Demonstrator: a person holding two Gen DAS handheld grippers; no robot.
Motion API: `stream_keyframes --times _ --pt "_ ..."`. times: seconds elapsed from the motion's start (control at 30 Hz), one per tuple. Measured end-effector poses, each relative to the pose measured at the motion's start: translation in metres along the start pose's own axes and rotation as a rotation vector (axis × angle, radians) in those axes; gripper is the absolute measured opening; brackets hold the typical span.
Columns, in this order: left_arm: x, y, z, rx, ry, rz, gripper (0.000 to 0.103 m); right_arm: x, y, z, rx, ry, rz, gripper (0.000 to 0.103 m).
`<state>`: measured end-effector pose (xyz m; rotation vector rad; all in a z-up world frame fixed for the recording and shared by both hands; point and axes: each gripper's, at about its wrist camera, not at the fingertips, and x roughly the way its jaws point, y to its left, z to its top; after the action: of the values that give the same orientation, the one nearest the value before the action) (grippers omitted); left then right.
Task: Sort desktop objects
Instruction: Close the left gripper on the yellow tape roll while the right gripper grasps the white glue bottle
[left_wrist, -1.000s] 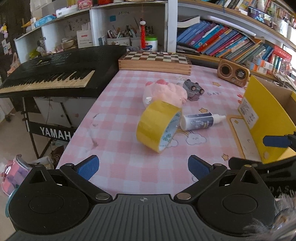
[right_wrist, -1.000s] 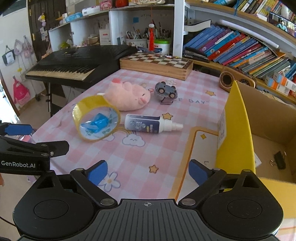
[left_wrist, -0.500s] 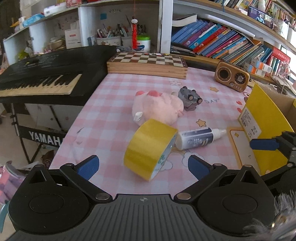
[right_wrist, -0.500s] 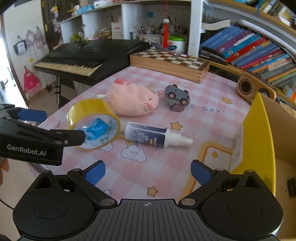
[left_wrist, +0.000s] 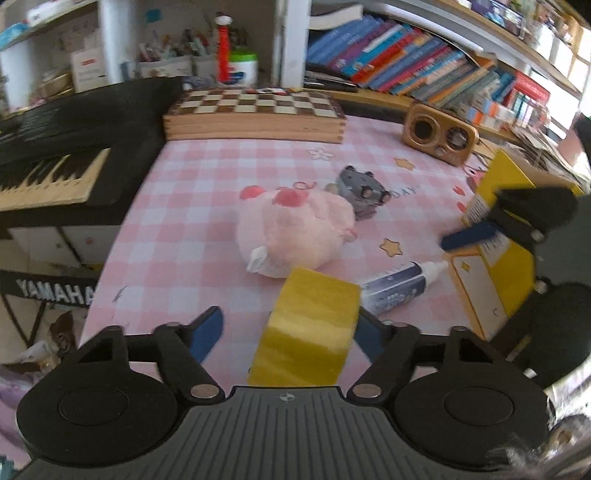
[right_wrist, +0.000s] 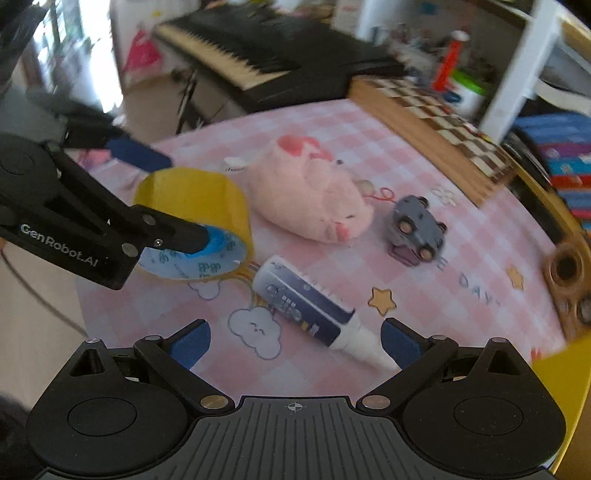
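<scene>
Pink checked tablecloth (left_wrist: 177, 206), yellow cardboard box (left_wrist: 495, 280) at its edge, contents unseen.

The left gripper (left_wrist: 286, 330) tilts steeply down, its jaws closing, one finger outside and one inside a roll, neither pad clearly pressing. The right gripper (right_wrist: 295, 341) also points steeply down, rolled sideways, jaws spread wide with nothing gripped

Even, bright daylight is seen throughout, with overexposed glare at a window (right_wrist: 92, 55) in the upper left of the right wrist view. Motion blur is marked there; straight lines are bowed by fisheye distortion. Only soft shadows are cast.
</scene>
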<state>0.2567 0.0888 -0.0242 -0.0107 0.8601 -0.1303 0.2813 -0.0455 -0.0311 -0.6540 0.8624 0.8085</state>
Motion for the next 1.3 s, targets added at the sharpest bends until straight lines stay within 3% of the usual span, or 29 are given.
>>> stream_keyframes --times 0.1,0.23,0.37,0.6,0.67,0.73,0.9,0.97,1.03,1.1,1.3 --pt "0.003 -0.005 0.003 0.046 0.005 -0.045 0.041 0.009 0.001 0.009 -0.071 0.004 -0.027 0.1" --pt "0.006 -0.007 0.01 0.049 -0.004 -0.049 0.039 0.023 -0.005 0.016 -0.058 0.036 -0.002 0.098" --pt "0.004 0.025 0.013 -0.209 -0.033 -0.114 0.038 0.03 -0.001 0.018 -0.074 0.048 0.013 0.095" --pt "0.005 0.092 -0.015 -0.81 -0.106 -0.417 0.038 0.041 -0.005 0.018 -0.058 0.099 0.045 0.093" --pt "0.009 0.098 -0.028 -0.95 -0.125 -0.48 0.038 0.045 -0.007 0.018 -0.042 0.114 0.062 0.089" --pt "0.011 0.1 -0.036 -1.026 -0.131 -0.504 0.038 0.046 -0.009 0.018 -0.029 0.119 0.072 0.088" --pt "-0.006 0.089 -0.026 -0.901 -0.154 -0.432 0.038 0.045 -0.011 0.019 -0.017 0.133 0.103 0.082" --pt "-0.017 0.087 -0.022 -0.861 -0.179 -0.414 0.038 0.042 -0.011 0.02 -0.007 0.134 0.111 0.068" --pt "-0.027 0.087 -0.018 -0.819 -0.197 -0.38 0.038 0.041 -0.014 0.022 0.035 0.15 0.124 0.045" --pt "-0.037 0.086 -0.016 -0.775 -0.207 -0.339 0.038 0.04 -0.017 0.019 0.092 0.161 0.141 0.037" --pt "-0.054 0.084 -0.022 -0.687 -0.21 -0.29 0.038 0.034 -0.017 0.007 0.21 0.136 0.129 0.034"
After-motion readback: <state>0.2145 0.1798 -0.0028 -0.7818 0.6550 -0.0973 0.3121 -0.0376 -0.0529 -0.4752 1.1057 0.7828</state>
